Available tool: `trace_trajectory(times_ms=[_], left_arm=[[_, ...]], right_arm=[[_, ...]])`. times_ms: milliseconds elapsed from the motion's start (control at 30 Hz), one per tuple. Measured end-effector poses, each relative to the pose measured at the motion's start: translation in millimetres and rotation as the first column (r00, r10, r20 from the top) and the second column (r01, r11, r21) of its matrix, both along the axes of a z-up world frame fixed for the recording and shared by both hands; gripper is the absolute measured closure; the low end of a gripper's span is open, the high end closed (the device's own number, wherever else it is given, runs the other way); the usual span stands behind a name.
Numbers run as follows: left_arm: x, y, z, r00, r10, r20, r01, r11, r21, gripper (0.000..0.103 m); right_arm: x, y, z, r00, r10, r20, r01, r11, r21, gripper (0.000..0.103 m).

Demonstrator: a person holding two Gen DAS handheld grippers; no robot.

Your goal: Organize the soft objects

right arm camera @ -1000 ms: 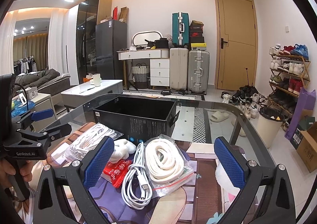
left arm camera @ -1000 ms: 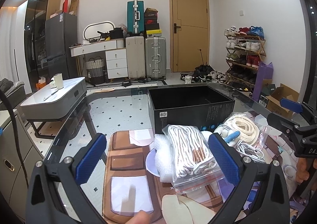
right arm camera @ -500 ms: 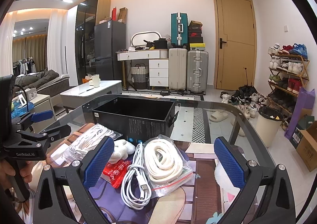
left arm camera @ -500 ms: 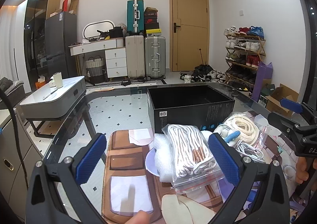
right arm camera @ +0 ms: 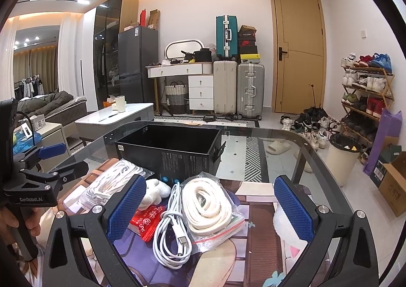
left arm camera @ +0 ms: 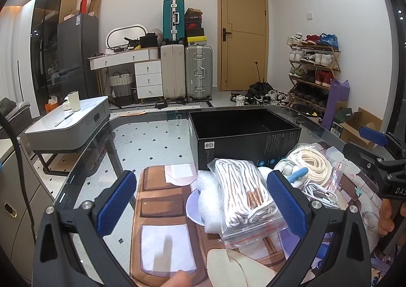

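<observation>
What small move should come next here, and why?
Probably lower the open left gripper onto the bagged white cord, which lies right between its fingers. Neither gripper holds anything, the right gripper is open too, and the black box behind stands empty.

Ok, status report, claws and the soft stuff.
Left claw open, right claw open, both empty. Black box empty; rope bags, white cable on mat. Nothing blocking.

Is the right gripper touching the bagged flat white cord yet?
Apart. The right wrist view shows the right gripper wide open, and the bagged flat white cord lies on the mat between the fingers with clear space to both blue pads.
</observation>
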State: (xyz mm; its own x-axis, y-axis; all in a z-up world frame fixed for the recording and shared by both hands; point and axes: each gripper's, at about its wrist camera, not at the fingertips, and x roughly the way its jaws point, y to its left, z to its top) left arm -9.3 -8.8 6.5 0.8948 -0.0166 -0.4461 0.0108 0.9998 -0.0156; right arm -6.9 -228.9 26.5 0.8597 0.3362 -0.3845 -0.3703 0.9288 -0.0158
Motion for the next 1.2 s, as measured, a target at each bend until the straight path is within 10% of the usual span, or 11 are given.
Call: trace_trajectory(times_ms=[1200], left_arm=[[-2.7, 1.6, 1.3, 1.0, 0.004, 0.018, -0.004, 1.0, -0.007, 0.0]], right_arm=[[-1.2, 3.5, -0.4, 1.0, 0.021, 0.001, -0.021, 1.0, -0.008, 0.0]])
